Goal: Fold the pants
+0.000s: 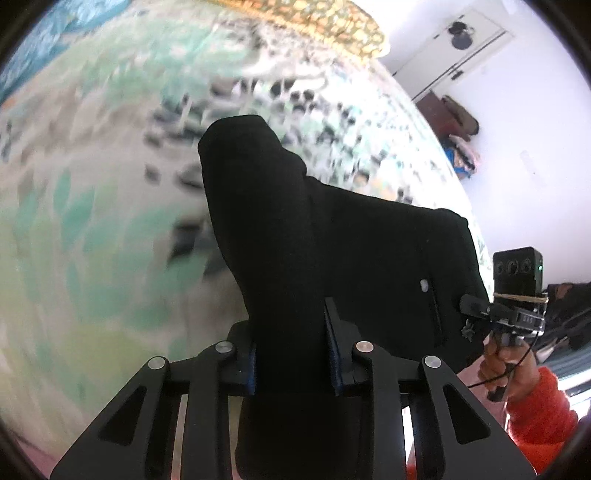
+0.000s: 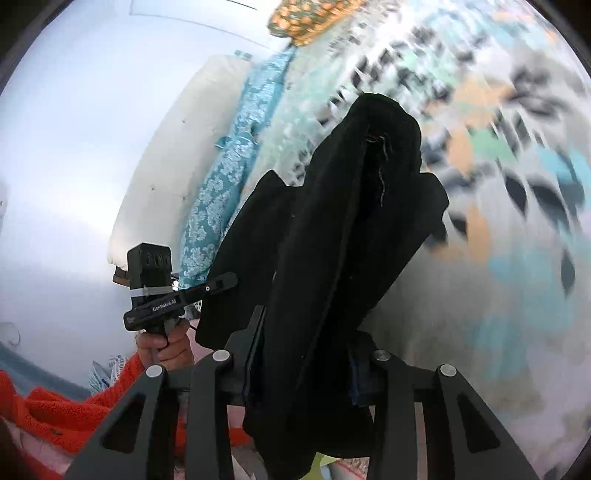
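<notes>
The black pants point(image 1: 369, 240) hang bunched between both grippers above a bed. In the left wrist view my left gripper point(image 1: 290, 328) is shut on a thick fold of the fabric, which rises ahead in a hump. The right wrist view has my right gripper point(image 2: 306, 343) shut on another bunch of the pants point(image 2: 351, 221), where a loose thread shows near the top. Each view also shows the other gripper at the cloth's edge: the right gripper point(image 1: 472, 306) and the left gripper point(image 2: 221, 282), each held by a hand in an orange sleeve.
A bedspread point(image 1: 92, 221) with a green, white and dark pattern lies under the pants, blurred. An orange patterned pillow point(image 1: 325, 18) sits at the far end. A blue floral cloth point(image 2: 229, 166) runs along the bed's edge by a white wall. A door point(image 1: 461, 55) and piled items point(image 1: 461, 147) stand beyond.
</notes>
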Demonstrator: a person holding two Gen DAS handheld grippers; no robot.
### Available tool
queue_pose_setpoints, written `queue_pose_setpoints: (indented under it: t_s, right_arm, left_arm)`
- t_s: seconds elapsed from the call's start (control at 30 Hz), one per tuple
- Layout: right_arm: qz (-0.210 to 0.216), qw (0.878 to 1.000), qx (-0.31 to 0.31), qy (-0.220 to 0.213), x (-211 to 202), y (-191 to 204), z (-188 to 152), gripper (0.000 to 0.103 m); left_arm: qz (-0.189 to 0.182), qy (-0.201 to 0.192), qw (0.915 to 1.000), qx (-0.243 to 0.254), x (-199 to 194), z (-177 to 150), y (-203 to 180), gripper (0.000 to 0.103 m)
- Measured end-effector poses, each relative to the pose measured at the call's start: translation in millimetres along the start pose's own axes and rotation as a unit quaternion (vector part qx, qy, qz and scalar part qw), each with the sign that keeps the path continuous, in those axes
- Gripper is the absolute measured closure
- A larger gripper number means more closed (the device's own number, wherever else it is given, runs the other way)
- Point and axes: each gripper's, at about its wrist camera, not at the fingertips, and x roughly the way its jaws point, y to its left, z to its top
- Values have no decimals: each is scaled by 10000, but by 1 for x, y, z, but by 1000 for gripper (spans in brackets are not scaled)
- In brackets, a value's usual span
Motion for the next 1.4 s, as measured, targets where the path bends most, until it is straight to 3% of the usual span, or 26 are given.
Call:
queue_pose_setpoints:
  t_s: [0.13, 0.2, 0.23, 0.27, 0.33, 0.43, 0.53, 0.63, 0.73, 0.8, 0.93, 1.07, 1.3, 1.4]
  right_arm:
    - [-178, 9992, -201, -281, -6, 4, 55, 66]
    - [-512, 9974, -308, -406, -6, 3, 84, 65]
    - [-838, 9949, -341, -446, -5, 1, 94, 57]
    - [-1459, 9874, -380, -479, -3, -3, 103, 43]
    - [-2385, 9690, -353, -534, -3, -10, 106, 24]
    - [-2857, 9554, -252, -700, -15, -15, 88, 22]
    - [-3218, 9422, -321, -873, -25, -6, 52, 14]
    - [-3723, 9208, -419, -1082, -34, 10, 17, 0]
    - [-4209, 8957, -596, -1304, -27, 37, -18, 0]
    - [-4363, 8863, -786, -1341, -17, 57, -35, 0]
    - [-4569, 8713, -1311, -1223, -2, 103, -60, 0]
    - [-4733, 8555, -1748, -1166, 8, 138, -78, 0]
    - [-4742, 8583, -1444, -1326, 7, 149, -86, 0]
    - [-4753, 8554, -1520, -1387, 5, 156, -88, 0]
  left_arm:
    - [91, -324, 9994, 39, 5, 55, -8, 75]
    - [312, -464, 9983, 157, 14, 80, -8, 70]
    - [501, -478, 9974, 182, 23, 91, -6, 58]
    - [709, -477, 9962, 157, 29, 97, -2, 52]
    - [1447, -567, 9878, 9, 33, 98, 13, 47]
    - [1972, -640, 9783, -22, 27, 78, 34, 30]
    - [2597, -758, 9627, 89, 12, 37, 48, 20]
    - [2964, -944, 9502, 194, 0, -6, 49, 18]
    - [3296, -1191, 9358, 376, -7, -38, 31, 6]
    - [3323, -1283, 9326, 582, -11, -52, 7, 6]
    - [3086, -1367, 9371, 893, -23, -68, -43, 3]
    - [3000, -1507, 9364, 1021, -36, -68, -74, 3]
    - [2736, -1688, 9422, 945, -57, -71, -94, 3]
    - [2884, -1623, 9382, 1015, -53, -72, -97, 3]
